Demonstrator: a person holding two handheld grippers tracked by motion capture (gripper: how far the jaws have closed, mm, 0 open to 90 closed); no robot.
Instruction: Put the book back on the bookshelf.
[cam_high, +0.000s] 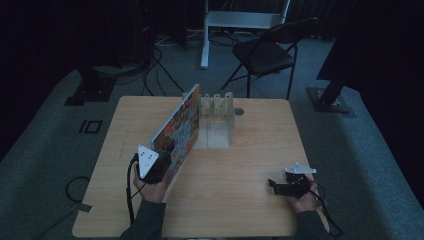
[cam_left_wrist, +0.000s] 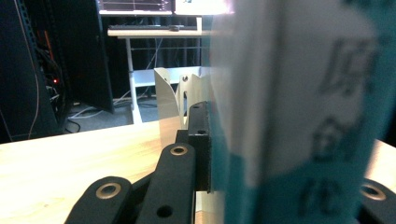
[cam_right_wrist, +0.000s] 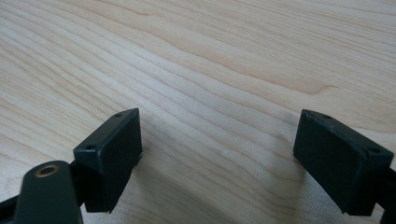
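Book (cam_high: 179, 131) with a colourful cover stands on its lower edge on the left half of the desk (cam_high: 235, 200), tilted, its far end reaching a pale slotted rack (cam_high: 217, 117) near the desk's back edge. Whether the far end has entered a slot of the rack cannot be told from the high view; the slots to its right hold nothing.

Left gripper (cam_high: 159, 160) has its fingers (cam_left_wrist: 200, 140) clamped on the book's near end, one black finger flat against the left face in the left gripper view, the teal spine (cam_left_wrist: 303, 116) with printed characters looming close between them. The rack's upright dividers (cam_left_wrist: 170, 100) show just beyond that finger.

Right gripper (cam_high: 290, 186) rests low at the desk's right front, well apart from book and rack. Its fingers (cam_right_wrist: 112, 149) are spread wide with only bare wood grain between them.

Behind the desk, a black folding chair (cam_high: 265, 52) stands on the grey floor, and cables (cam_high: 155, 65) trail past it.
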